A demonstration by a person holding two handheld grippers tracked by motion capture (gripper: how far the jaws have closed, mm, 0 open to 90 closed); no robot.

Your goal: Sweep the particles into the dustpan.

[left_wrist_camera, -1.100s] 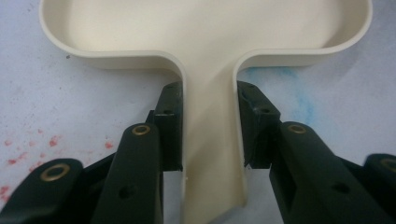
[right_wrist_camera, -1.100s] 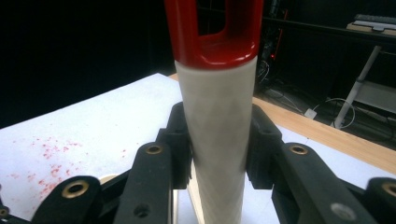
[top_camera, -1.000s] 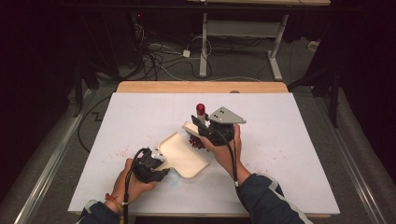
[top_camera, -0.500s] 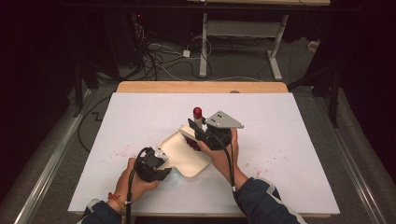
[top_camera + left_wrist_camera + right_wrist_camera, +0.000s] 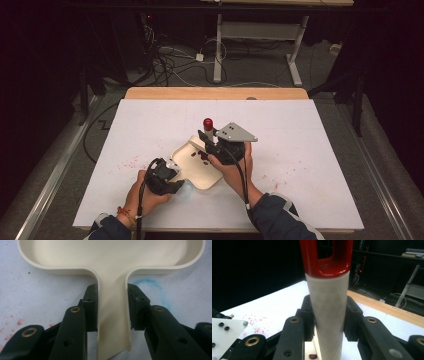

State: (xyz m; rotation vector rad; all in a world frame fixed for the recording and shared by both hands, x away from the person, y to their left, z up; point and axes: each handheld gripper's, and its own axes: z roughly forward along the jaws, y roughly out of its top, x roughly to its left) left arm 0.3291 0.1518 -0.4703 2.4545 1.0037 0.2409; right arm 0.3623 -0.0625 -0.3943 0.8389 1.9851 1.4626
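Between left gripper (image 5: 112,315) jaws: cream tray (image 5: 110,255) handle, clamped. Right gripper (image 5: 328,320) jaws grip red-capped white tool (image 5: 328,305) upright above tray; likely next, working beans (image 5: 202,156) without tipping tray.

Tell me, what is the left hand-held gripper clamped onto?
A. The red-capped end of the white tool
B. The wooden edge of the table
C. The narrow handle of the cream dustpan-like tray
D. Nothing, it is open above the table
C: in the left gripper view the left hand-held gripper has its jaws pressed against both sides of the cream tray's narrow handle; the red-capped white tool sits in the right hand-held gripper.
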